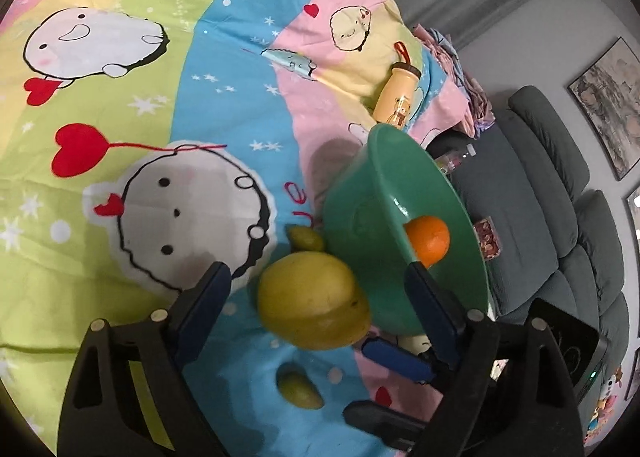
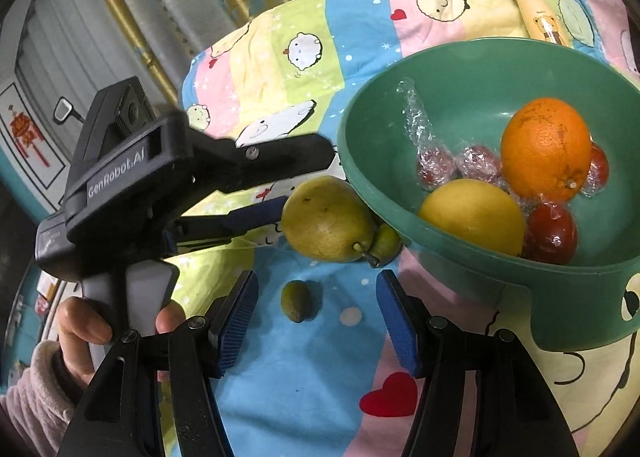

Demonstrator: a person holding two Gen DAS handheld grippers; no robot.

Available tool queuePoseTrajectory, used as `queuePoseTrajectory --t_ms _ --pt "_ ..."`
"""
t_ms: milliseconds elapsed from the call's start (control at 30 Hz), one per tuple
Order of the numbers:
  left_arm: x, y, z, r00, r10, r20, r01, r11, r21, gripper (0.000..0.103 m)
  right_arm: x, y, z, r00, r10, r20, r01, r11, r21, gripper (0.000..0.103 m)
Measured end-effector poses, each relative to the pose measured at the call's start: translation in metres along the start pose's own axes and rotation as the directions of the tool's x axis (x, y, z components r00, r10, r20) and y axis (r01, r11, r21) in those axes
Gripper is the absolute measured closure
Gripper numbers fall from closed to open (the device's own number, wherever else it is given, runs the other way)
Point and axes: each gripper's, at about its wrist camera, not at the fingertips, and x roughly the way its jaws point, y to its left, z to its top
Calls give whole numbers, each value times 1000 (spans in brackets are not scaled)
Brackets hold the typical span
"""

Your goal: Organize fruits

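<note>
Cartoon-printed cotton sheeting in pastel stripes covers the work surface, with a grey sofa beyond it. On the sheet stands a green plastic bowl, the landmark for everything else.

Inside the bowl lie a round orange, a smooth yellow fruit and several red fruits in clear wrap, so I judge the sorting well under way.

Outside remain three pieces. A large yellow-green pear, speckled and with its stem toward the bowl, lies just beside the bowl's wall; a small green fruit is tucked between pear and bowl; another small green fruit lies near, further out.

Beyond the bowl lies a yellow bear-print bottle.

The left gripper has its fingers apart either side of the pear, not visibly touching it. The right gripper is spread wide around the outer green fruit.
</note>
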Motion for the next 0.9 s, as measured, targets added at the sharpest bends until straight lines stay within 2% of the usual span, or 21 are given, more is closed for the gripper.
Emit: queuePoseTrajectory --t_ms 100,233,367,467,600,700,733,833,900 --pt "-2 -2 -4 998 57 -13 -56 998 28 15 1 0 -2 1000 -7 -9 7 1000 -3 41" --pt "-9 -8 -21 991 125 -54 -118 986 116 19 -3 -1 -4 999 -9 -36 8 1000 -26 41" --pt "-20 -19 -38 981 187 -50 -172 961 219 20 -13 0 -11 998 -23 -66 17 996 -91 41" --pt "-19 -28 -50 971 237 -26 -220 934 281 27 -19 1 -16 995 -73 -68 61 986 -157 41" --pt "-6 -30 -56 963 267 -39 -245 925 292 32 -12 1 -12 991 -87 -100 62 971 -233 41" --pt "-2 -31 -53 967 253 -44 -231 933 275 32 -10 0 -6 991 -79 -105 45 955 -292 41" --pt "-2 -32 -51 965 258 -43 -237 933 271 31 -10 -2 -3 989 -108 -98 73 949 -308 41" --pt "-2 -34 -47 962 269 -43 -248 931 267 31 -11 -9 1 989 -103 -102 69 954 -293 48" --pt "0 -35 -47 957 284 -53 -259 925 277 31 -15 -16 3 989 -119 -85 92 959 -270 59"
